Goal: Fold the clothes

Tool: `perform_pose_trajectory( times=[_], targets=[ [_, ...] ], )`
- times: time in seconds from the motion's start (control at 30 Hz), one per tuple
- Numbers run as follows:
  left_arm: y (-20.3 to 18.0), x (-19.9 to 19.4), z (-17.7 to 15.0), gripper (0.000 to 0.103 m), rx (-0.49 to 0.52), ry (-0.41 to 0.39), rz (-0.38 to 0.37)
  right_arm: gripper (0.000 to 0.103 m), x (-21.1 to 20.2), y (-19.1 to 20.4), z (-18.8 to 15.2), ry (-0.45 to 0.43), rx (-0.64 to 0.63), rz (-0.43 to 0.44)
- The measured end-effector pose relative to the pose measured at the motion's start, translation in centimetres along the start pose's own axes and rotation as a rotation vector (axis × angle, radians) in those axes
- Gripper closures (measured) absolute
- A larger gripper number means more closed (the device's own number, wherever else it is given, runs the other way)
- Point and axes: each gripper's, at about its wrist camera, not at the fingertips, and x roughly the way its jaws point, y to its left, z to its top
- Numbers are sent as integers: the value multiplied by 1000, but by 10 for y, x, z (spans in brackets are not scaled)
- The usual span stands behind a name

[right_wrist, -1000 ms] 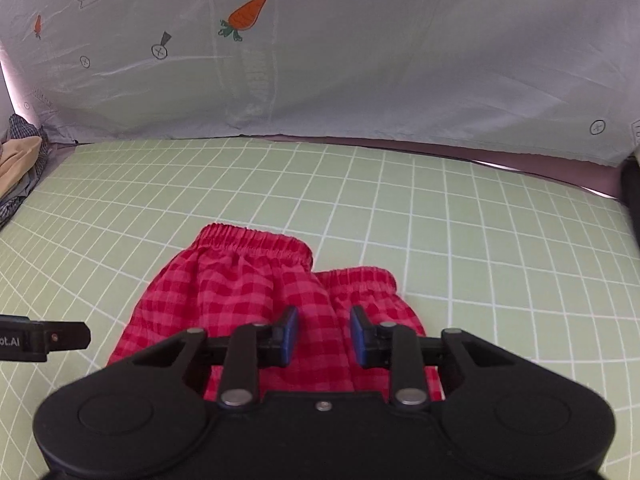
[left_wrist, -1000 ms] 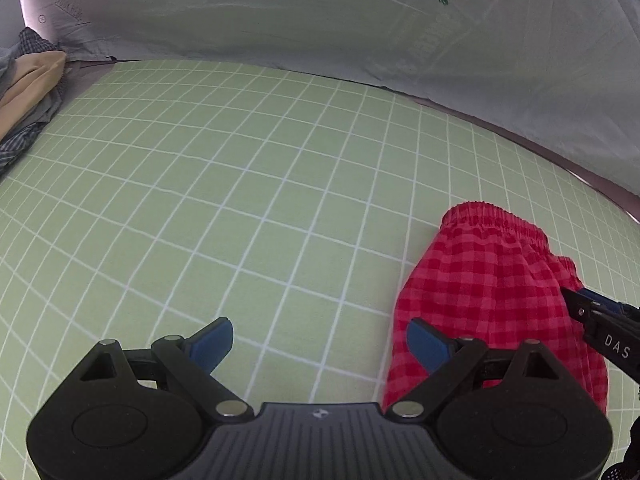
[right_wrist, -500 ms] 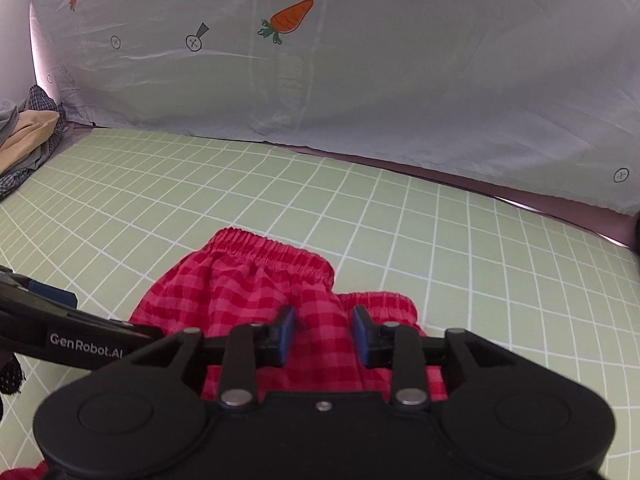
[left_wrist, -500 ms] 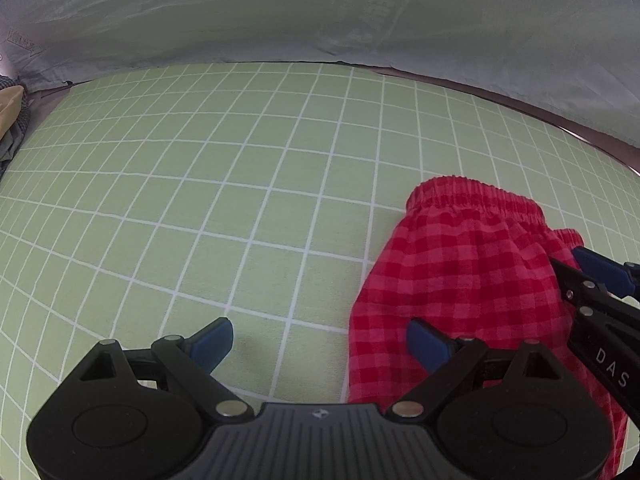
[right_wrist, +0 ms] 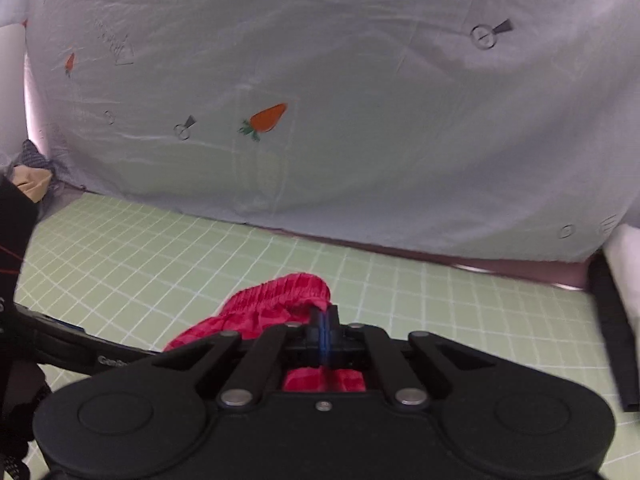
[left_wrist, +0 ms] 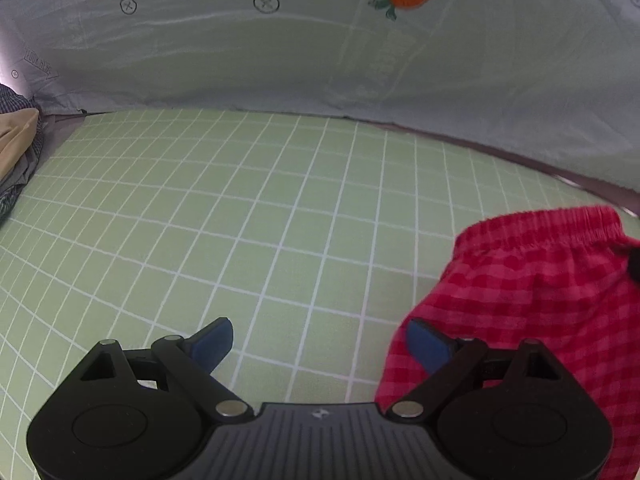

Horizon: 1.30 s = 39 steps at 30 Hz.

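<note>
Red checked shorts with an elastic waistband lie on the green grid mat, at the right of the left wrist view. My left gripper is open and empty, just left of the shorts' edge, with its right fingertip at the cloth. My right gripper is shut on the red shorts, pinching bunched fabric near the waistband and holding it up off the mat.
A pale sheet with carrot prints hangs as a backdrop behind the mat. A pile of beige and plaid clothes sits at the far left edge. A dark strap hangs at the right of the right wrist view.
My right gripper has shut on the shorts and lifted the fabric, tilting its view upward. The left gripper stayed open and shifted left, so the shorts sit further right in its view.
</note>
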Motion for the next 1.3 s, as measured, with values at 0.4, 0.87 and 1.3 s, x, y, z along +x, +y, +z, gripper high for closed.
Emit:
perform_pose_trajectory(
  times=[0.4,0.87,1.3],
  targets=[
    [34,-23,-38,9,-33,75,18,68,-24,-53,-58,225,211,-80],
    [78,-98,-146,11,-49,183,-28,69,-115,-53,-145,416,381,-47],
    [78,-124,-176,22,40,169,-94,103,-163,-28,-166,385,356,-55]
  ],
)
